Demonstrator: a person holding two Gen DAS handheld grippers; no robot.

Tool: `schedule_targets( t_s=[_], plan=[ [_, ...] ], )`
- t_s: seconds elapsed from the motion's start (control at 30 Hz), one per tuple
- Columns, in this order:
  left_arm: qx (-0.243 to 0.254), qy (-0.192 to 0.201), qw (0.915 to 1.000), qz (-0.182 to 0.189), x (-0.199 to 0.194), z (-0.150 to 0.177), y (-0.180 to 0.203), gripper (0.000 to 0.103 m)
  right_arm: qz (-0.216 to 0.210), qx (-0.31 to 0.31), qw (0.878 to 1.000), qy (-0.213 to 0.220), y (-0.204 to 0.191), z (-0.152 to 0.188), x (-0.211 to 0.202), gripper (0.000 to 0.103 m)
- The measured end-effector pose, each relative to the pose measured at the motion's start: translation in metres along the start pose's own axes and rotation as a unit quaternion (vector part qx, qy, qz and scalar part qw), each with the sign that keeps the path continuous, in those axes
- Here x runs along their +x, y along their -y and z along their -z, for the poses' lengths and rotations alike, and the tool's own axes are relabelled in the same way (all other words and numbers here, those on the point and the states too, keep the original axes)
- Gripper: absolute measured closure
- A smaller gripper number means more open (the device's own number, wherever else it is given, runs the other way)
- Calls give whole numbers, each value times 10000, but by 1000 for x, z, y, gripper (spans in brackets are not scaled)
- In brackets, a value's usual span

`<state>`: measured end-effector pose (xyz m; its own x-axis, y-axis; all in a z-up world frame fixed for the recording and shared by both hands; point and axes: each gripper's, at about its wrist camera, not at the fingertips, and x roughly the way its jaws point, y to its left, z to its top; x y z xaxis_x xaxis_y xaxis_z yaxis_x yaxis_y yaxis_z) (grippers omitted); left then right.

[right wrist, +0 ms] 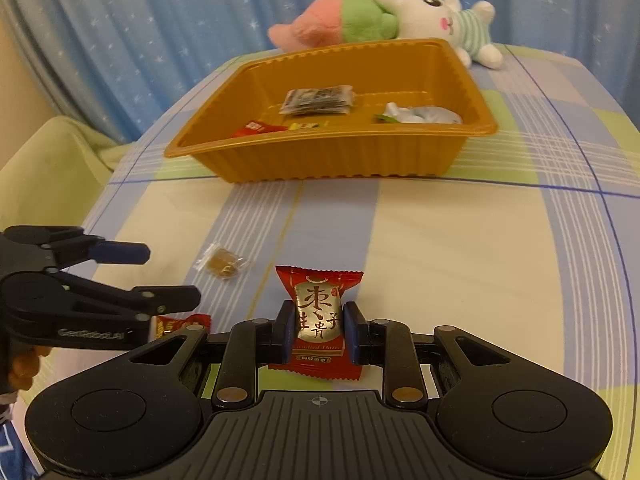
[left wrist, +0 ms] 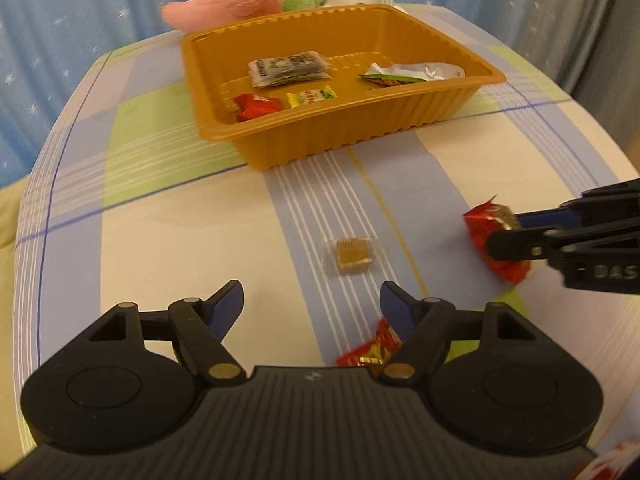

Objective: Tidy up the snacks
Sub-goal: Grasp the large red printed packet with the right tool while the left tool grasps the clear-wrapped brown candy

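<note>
two hand-held grippers over a plaid cloth (right wrist: 460, 248) with loose snacks and an orange tray (right wrist: 336, 156).

the right gripper (right wrist: 319, 334) pinches a red date candy (right wrist: 319, 312) by its middle, jaws narrow, pads pressing both sides. the left gripper (left wrist: 311, 304) is spread wide with nothing between its jaws; a clear-wrapped brown sweet (left wrist: 354, 255) lies just ahead of it, and a red wrapper (left wrist: 370, 350) sits partly hidden under its right finger. the tray stands farther back, holding a dark packet (left wrist: 288, 69), a red candy (left wrist: 256, 106), a yellow candy (left wrist: 311, 98) and a silver pouch (left wrist: 416, 73). plush toys (right wrist: 384, 20) lie behind it, before a blue curtain (right wrist: 160, 20).
</note>
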<state>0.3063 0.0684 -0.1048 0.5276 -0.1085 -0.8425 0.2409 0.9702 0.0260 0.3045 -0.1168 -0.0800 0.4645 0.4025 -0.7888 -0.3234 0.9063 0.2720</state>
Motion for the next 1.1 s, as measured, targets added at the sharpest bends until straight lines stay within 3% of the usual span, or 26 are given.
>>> schedule_targets(
  t_s=[0.23, 0.4, 0.77, 1.1],
  plan=[
    [350, -11, 9994, -73, 20, -12, 4, 37, 35, 241, 9997, 49, 9, 1, -5, 77],
    [340, 81, 9994, 56, 26, -19, 2, 47, 86, 326, 9994, 65, 13, 0, -6, 77],
    [316, 161, 9987, 373, 29, -25, 5, 83, 149, 358, 9992, 28, 16, -1, -4, 77],
    [119, 98, 9991, 391, 26, -24, 6, 83, 136, 297, 9995, 37, 14, -1, -5, 77]
  ],
)
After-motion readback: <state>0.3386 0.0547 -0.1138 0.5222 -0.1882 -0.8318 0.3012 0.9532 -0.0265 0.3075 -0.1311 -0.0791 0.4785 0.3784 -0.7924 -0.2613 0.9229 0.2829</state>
